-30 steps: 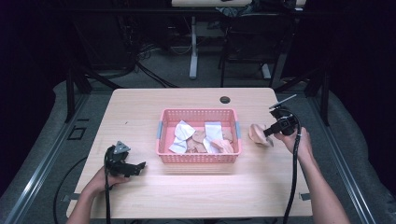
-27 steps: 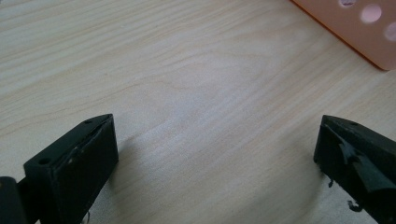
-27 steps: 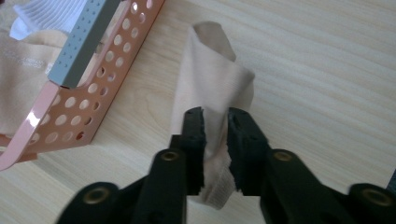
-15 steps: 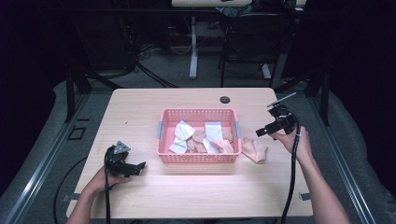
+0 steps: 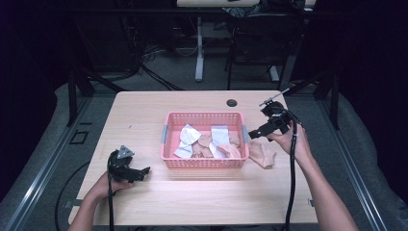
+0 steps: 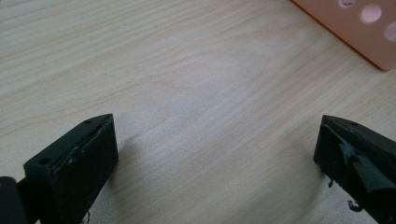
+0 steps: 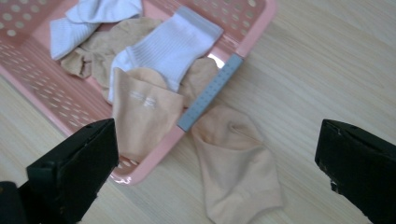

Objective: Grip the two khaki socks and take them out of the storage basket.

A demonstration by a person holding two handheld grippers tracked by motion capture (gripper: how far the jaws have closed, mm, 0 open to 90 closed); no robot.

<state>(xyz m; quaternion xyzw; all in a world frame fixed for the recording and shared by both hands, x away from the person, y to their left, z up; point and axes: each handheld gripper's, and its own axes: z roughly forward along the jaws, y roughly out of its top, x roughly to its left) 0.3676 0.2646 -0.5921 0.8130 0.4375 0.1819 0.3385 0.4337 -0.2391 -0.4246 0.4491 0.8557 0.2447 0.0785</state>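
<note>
Right claw (image 5: 255, 131) first: your jaws have just been opening and now stand wide apart with nothing between them. In the high view you hold it above the worktop (image 5: 144, 110), just off the right end of the basket (image 5: 204, 162), jaws pointing left toward it. In the right gripper view the two black jaws frame the tan sock (image 7: 236, 163), which lies flat on the worktop below them, loose from the claw. Its upper edge touches the grey tab (image 7: 210, 92) on the basket's end wall; the rest spreads away from the basket over the wood. In the high view that sock (image 5: 261, 153) sits just beside the basket's right end, under your right hand (image 5: 288, 139).

Inside the basket you have a mix of white and tan socks. A second tan sock (image 7: 142, 112) hangs over the near rim by the corner, partly in and partly out. A white sock (image 7: 173, 44) lies above it, another white one (image 7: 79, 21) sits at the far end, and more tan cloth shows between them.

Your left claw (image 5: 142, 172) rests low at the near left of the worktop, well apart from the basket, held by your left hand (image 5: 108, 183). Its jaws are also spread wide and empty: the left gripper view shows bare wood between them and a corner of the basket (image 6: 359, 32) at top right.
</note>
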